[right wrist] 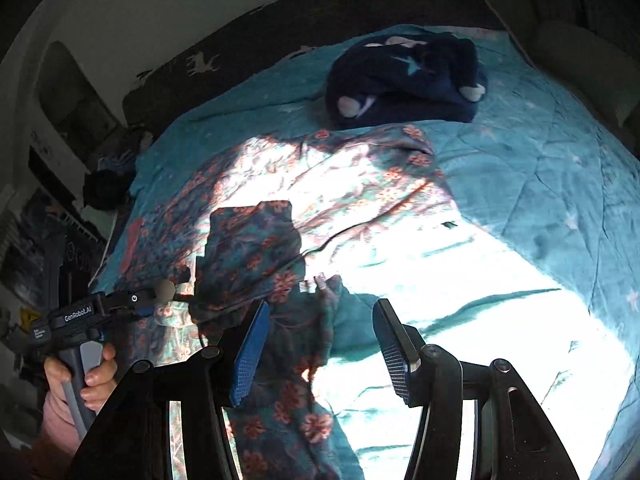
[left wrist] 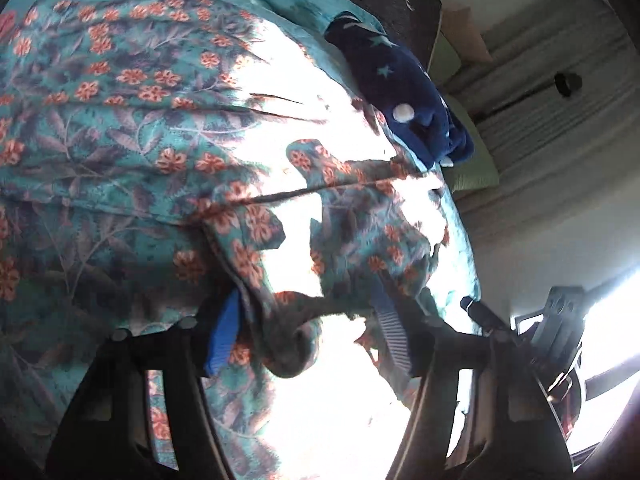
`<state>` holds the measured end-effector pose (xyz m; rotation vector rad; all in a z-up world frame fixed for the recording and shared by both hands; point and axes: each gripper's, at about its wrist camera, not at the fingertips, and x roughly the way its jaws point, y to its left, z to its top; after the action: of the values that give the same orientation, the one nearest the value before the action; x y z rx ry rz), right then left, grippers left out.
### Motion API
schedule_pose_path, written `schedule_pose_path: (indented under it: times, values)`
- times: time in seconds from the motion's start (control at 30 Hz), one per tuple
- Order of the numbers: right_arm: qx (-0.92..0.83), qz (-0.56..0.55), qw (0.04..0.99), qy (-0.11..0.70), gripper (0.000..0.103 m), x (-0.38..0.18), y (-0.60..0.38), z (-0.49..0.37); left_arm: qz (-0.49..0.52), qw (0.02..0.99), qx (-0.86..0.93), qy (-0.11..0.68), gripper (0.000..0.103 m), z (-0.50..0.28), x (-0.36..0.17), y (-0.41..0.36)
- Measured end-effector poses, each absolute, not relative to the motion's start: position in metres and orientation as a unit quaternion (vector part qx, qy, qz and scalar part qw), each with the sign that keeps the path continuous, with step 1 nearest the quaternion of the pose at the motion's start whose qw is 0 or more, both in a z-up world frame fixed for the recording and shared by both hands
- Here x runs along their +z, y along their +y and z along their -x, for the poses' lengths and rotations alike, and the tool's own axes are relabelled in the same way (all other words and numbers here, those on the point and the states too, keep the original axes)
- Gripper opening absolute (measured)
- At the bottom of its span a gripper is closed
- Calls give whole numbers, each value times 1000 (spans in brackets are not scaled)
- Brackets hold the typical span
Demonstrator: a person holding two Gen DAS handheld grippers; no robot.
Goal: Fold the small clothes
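Note:
A teal garment with orange flowers lies spread on a teal quilt; it also shows in the right wrist view. My left gripper has its jaws wide apart, with a bunched fold of the floral cloth lying between the blue pads, not pinched. My right gripper is open, its jaws wide, over the garment's near edge. The left gripper's body, held by a hand, shows at the left of the right wrist view.
A dark blue star-patterned garment lies bundled at the far end of the quilt; it also shows in the left wrist view. A dark blanket with white deer lies behind. Bright sunlight washes out the near quilt.

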<state>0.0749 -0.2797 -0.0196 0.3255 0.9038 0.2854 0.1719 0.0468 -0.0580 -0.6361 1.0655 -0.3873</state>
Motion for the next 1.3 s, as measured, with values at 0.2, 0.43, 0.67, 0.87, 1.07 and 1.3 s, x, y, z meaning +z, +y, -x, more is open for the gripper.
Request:
schedule_pose_path:
  times: [0.2, 0.43, 0.67, 0.87, 1.07, 1.3]
  values:
    - [103, -172, 874, 443, 55, -30, -298, -74, 305, 804, -163, 483, 5, -173, -50, 54]
    - [104, -164, 868, 457, 55, -31, -288, -79, 227, 871, -161, 405, 5, -179, 32, 57]
    - [128, -95, 874, 460, 56, -19, -261, -98, 107, 925, -23, 363, 5, -193, 71, 113]
    - [131, -54, 871, 470, 62, -19, -236, -124, 139, 913, 5, 384, 4, -199, 52, 154]
    - [93, -17, 875, 476, 62, -28, -212, -150, 127, 914, 3, 385, 5, -202, 49, 145]
    - [94, 10, 878, 469, 62, -22, -186, -164, 129, 922, -11, 366, 5, -200, 68, 140]
